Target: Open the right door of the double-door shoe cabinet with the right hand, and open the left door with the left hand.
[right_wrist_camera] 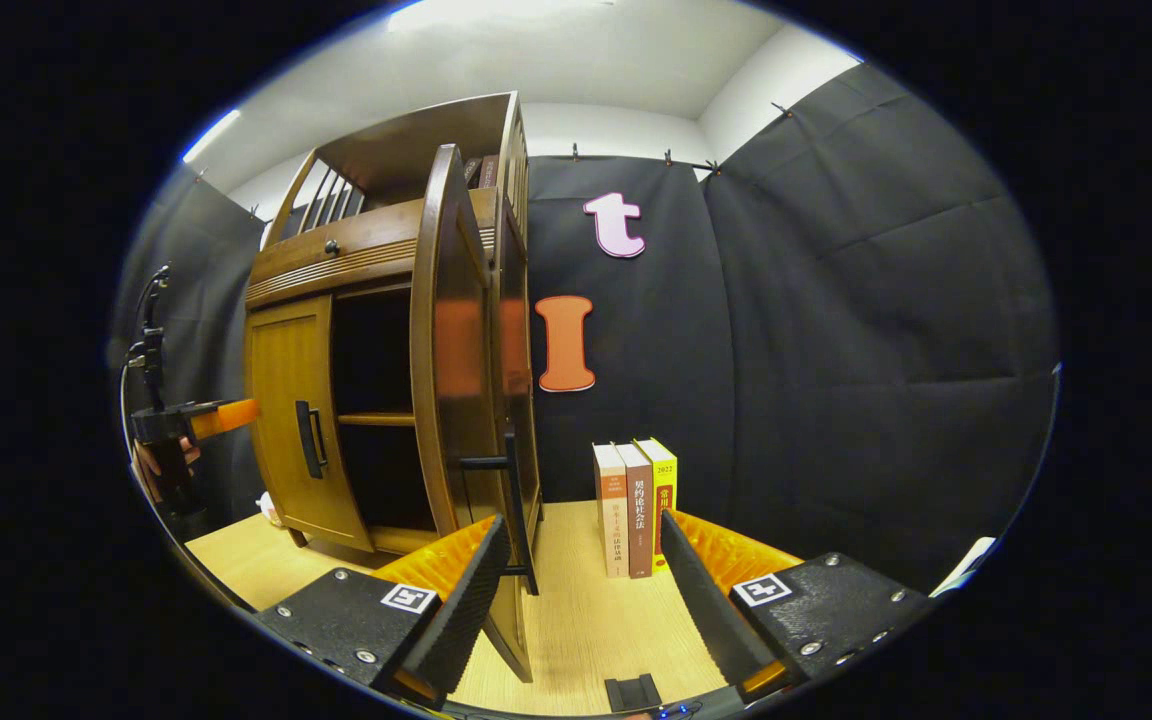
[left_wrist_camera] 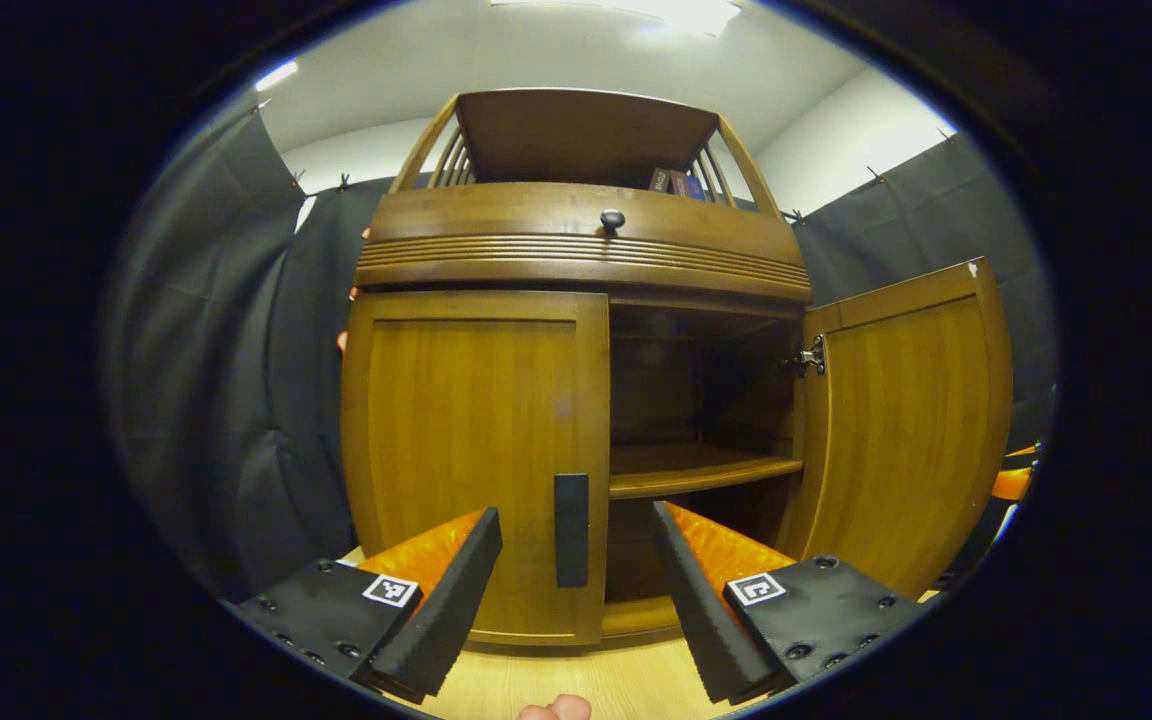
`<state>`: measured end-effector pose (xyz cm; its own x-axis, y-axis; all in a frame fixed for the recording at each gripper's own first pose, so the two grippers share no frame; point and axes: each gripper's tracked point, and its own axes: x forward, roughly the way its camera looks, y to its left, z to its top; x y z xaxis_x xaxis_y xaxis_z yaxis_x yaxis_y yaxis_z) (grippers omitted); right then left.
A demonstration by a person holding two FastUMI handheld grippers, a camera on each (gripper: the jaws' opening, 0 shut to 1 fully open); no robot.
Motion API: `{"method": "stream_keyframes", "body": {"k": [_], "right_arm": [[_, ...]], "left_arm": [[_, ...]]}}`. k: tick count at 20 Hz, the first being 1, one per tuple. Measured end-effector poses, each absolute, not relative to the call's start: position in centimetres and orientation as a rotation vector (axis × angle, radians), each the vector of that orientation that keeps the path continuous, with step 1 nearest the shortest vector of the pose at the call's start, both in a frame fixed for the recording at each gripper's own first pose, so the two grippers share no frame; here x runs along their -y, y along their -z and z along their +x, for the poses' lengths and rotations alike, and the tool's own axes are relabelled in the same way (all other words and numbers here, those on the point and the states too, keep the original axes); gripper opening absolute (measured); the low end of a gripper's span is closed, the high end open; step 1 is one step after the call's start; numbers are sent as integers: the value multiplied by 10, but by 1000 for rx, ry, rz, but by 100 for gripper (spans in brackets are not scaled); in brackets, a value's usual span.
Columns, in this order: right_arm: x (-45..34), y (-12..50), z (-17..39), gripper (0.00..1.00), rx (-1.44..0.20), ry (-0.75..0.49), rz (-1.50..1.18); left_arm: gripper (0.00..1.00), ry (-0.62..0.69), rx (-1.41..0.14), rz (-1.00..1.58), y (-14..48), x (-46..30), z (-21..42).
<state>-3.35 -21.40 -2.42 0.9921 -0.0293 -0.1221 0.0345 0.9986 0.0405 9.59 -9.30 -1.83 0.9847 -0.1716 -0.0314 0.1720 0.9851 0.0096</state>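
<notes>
Cabinet (left_wrist_camera: 576,260) sitting on table (left_wrist_camera: 576,685). R door (left_wrist_camera: 911,430) standing open, L door (left_wrist_camera: 476,460) shut. L gripper (left_wrist_camera: 576,570) fingers spread, facing L door handle (left_wrist_camera: 571,530), not touching. R gripper (right_wrist_camera: 576,590) fingers spread, holding nothing, just beside R door handle (right_wrist_camera: 514,500). 3 books (right_wrist_camera: 636,505) standing nearby.

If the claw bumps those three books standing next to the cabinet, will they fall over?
Probably. The three books stand upright on the table with nothing bracing their outer side, so a sideways push would likely tip them like dominoes. They look stiff and fairly heavy, so they'd likely topple flat, not roll.
</notes>
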Motion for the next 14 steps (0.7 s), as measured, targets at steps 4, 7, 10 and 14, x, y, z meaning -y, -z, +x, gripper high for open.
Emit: {"method": "stream_keyframes", "body": {"k": [4, 7, 10, 14], "right_arm": [[217, 29, -40, 92, -146, 36, 21], [216, 27, -46, 92, -147, 49, 37], [218, 26, -49, 92, -147, 68, 43], [225, 21, -56, 92, -130, 102, 66]], "left_arm": [[94, 184, -44, 32, 32, 104, 136], [94, 169, -70, 19, 48, 103, 161], [94, 153, -88, 19, 66, 94, 181], [96, 115, -120, 19, 91, 82, 207]]}}
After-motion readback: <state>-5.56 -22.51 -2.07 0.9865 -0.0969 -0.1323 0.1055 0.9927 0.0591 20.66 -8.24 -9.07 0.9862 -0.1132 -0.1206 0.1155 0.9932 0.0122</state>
